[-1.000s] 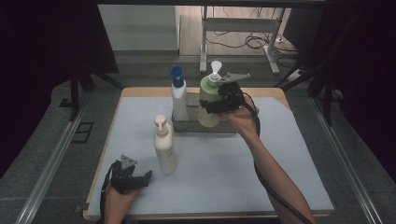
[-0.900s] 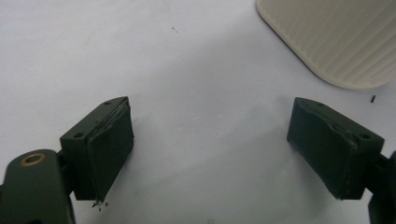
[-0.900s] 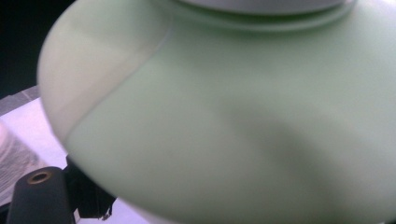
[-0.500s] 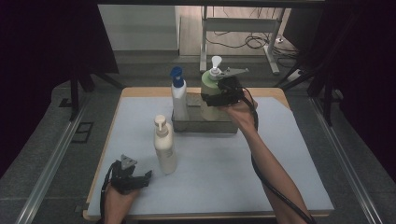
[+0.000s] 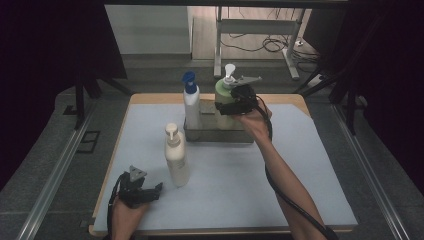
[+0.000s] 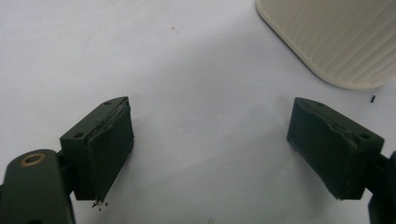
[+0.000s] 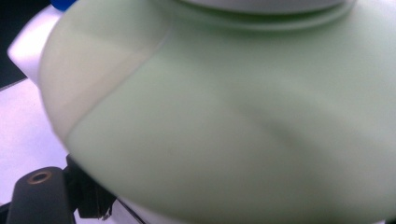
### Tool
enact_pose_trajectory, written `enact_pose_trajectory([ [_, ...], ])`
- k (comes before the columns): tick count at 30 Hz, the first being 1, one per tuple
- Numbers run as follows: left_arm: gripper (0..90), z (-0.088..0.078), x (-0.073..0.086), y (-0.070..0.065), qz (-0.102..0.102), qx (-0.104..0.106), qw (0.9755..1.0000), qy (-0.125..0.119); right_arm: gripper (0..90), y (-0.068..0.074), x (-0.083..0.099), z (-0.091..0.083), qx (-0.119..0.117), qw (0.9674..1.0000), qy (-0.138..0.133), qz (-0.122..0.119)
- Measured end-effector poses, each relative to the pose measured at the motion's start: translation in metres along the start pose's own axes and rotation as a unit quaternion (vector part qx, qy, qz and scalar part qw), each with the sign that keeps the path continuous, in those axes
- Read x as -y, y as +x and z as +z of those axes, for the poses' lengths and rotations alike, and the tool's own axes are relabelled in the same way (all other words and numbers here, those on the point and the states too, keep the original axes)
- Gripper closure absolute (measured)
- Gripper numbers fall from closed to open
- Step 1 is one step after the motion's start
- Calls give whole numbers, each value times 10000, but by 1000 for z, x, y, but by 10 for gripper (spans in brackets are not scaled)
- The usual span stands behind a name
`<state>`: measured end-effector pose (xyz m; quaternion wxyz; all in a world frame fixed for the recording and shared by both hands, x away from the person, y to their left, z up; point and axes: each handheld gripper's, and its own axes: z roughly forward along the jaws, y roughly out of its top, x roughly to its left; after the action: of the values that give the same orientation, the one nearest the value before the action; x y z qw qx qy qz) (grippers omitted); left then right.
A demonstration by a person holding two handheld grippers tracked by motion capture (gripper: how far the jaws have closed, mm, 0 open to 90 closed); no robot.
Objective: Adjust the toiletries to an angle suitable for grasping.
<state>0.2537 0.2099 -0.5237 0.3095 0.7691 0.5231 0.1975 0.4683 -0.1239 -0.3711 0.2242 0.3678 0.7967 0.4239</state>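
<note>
Near the front left corner of the bench (image 5: 320,200), the left gripper (image 5: 150,192) rests with its jaws spread and nothing between them; the cream bottle (image 5: 177,157) stands just beside it, upright. Toward the far edge, the right gripper (image 5: 231,106) pinches the green bottle (image 5: 224,100) by its shoulder, over the grey tray (image 5: 220,135) where the white bottle with the blue pump (image 5: 191,105) already stands. The step in hand looks like setting the green bottle into the tray. Next, I judge, it must go down upright beside the white bottle before the jaws let go.
</note>
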Motion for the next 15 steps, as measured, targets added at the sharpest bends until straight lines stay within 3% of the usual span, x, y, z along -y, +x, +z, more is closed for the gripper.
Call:
enact_pose_trajectory([
  [15, 143, 0, 0, 0, 0, 2, 10000, 1, 127, 1, 18, 19, -49, 9999, 159, 42],
])
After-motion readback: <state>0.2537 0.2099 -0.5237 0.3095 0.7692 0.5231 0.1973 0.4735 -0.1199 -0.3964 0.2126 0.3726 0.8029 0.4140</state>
